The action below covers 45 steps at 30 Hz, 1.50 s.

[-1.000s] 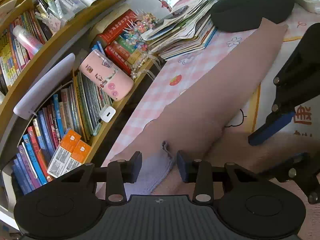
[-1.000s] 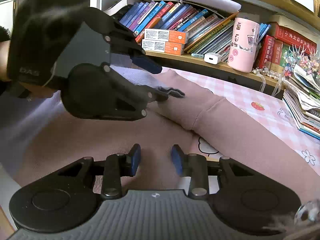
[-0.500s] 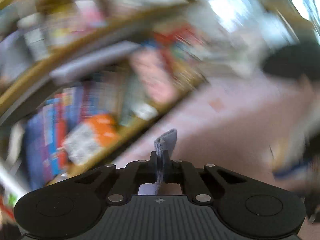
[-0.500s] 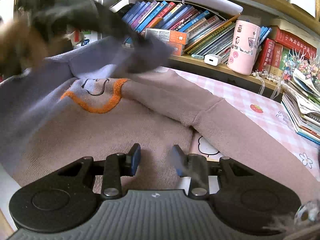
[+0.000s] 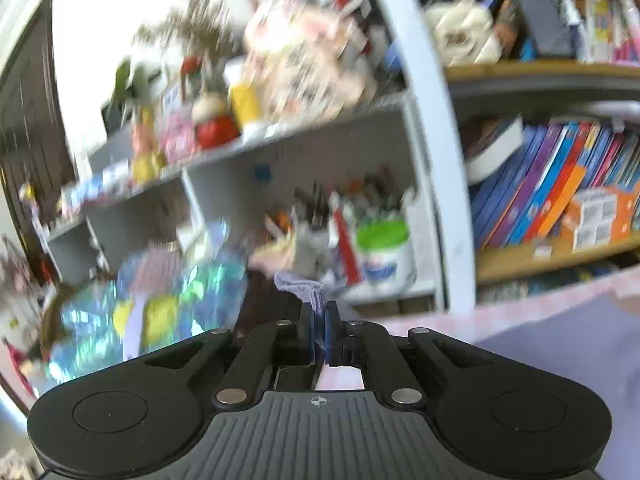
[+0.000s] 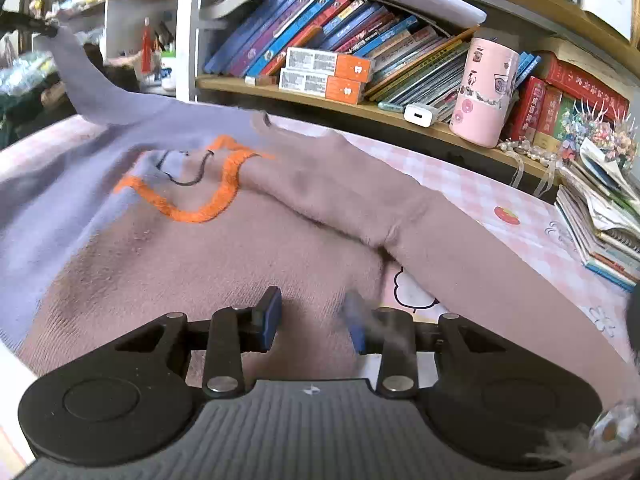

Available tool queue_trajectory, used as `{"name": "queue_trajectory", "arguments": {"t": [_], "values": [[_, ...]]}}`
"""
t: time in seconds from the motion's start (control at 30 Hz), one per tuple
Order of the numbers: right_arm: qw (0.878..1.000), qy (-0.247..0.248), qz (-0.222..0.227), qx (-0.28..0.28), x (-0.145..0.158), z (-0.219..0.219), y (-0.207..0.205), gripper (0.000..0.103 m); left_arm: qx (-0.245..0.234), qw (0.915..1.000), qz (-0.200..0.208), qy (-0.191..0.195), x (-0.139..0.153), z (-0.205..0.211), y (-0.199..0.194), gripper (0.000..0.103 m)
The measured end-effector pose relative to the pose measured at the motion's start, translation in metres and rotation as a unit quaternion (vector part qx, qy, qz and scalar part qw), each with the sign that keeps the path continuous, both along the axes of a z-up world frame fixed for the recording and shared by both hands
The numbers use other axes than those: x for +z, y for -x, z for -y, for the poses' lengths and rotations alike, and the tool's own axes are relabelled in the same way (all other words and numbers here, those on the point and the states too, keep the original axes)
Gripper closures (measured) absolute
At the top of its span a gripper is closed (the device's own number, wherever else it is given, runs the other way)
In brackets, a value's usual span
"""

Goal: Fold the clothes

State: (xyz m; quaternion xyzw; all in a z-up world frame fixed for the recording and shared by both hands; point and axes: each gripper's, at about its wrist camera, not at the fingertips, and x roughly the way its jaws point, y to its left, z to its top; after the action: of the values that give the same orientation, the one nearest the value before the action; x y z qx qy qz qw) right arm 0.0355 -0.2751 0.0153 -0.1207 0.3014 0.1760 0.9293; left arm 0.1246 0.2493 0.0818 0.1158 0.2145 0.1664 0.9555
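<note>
Left gripper (image 5: 319,322): jaws together, clamped on a lavender fabric edge (image 5: 301,289) of the sweater, tuft poking up past the tips. Left view heavily motion-blurred; behind it white shelves (image 5: 224,156) with bottles and jars, details unreadable, leaning books (image 5: 552,196) to the right.

Right gripper (image 6: 312,318): jaws apart, nothing between them, hovering low over the sweater (image 6: 208,256); contact with the cloth can't be told. Sweater lies on the pink checked tablecloth (image 6: 504,196): mauve body, lavender panel with orange outline (image 6: 192,208), one mauve sleeve (image 6: 460,248) running right. Lavender corner (image 6: 68,60) is lifted up-left, off the table, toward a dark gripper tip at the frame edge. Wooden shelf (image 6: 360,108) behind holds books, orange boxes (image 6: 328,72), white charger (image 6: 420,114), pink cylinder (image 6: 486,92); paper stack (image 6: 600,216) far right
</note>
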Motion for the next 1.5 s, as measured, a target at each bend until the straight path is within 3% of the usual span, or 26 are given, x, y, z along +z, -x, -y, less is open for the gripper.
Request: {"name": "queue_trajectory", "arguments": {"t": [0.3, 0.43, 0.5, 0.63, 0.77, 0.9, 1.13, 1.23, 1.3, 1.33, 1.43, 1.5], "values": [[0.998, 0.05, -0.013, -0.019, 0.004, -0.018, -0.004, 0.07, 0.002, 0.999, -0.021, 0.039, -0.039, -0.019, 0.028, 0.09], [0.997, 0.073, -0.013, -0.022, 0.005, -0.024, 0.0, 0.07, -0.017, 0.9976, -0.026, 0.062, -0.05, -0.016, 0.051, 0.076], [0.997, 0.072, -0.014, -0.027, 0.006, -0.022, 0.003, 0.068, -0.085, 0.9903, -0.036, 0.103, -0.058, 0.007, 0.076, 0.07], [0.997, 0.053, -0.018, -0.049, 0.009, -0.01, 0.013, 0.065, -0.201, 0.9635, -0.071, 0.163, -0.083, 0.061, 0.127, 0.053], [0.997, 0.026, -0.016, -0.074, 0.016, 0.007, 0.029, 0.062, -0.255, 0.9405, -0.08, 0.21, -0.099, 0.099, 0.161, 0.033], [0.996, -0.011, -0.031, -0.088, 0.016, 0.022, 0.045, 0.061, -0.267, 0.9268, -0.09, 0.248, -0.112, 0.117, 0.172, 0.032], [0.992, -0.066, -0.047, -0.097, 0.005, 0.031, 0.061, 0.063, -0.227, 0.9277, -0.107, 0.276, -0.128, 0.121, 0.169, 0.034], [0.991, -0.085, -0.052, -0.092, 0.004, 0.034, 0.063, 0.076, -0.227, 0.9273, -0.104, 0.279, -0.13, 0.124, 0.171, 0.039], [0.99, -0.095, -0.056, -0.082, 0.005, 0.032, 0.064, 0.09, -0.242, 0.9186, -0.108, 0.293, -0.131, 0.125, 0.169, 0.061], [0.991, -0.091, -0.054, -0.081, 0.005, 0.029, 0.064, 0.091, -0.251, 0.912, -0.111, 0.305, -0.132, 0.125, 0.168, 0.074], [0.992, -0.087, -0.042, -0.08, 0.008, 0.023, 0.065, 0.096, -0.265, 0.892, -0.116, 0.347, -0.134, 0.12, 0.159, 0.096], [0.99, -0.114, -0.017, -0.081, 0.024, 0.027, 0.067, 0.097, -0.267, 0.8809, -0.096, 0.379, -0.126, 0.11, 0.156, 0.098]]}}
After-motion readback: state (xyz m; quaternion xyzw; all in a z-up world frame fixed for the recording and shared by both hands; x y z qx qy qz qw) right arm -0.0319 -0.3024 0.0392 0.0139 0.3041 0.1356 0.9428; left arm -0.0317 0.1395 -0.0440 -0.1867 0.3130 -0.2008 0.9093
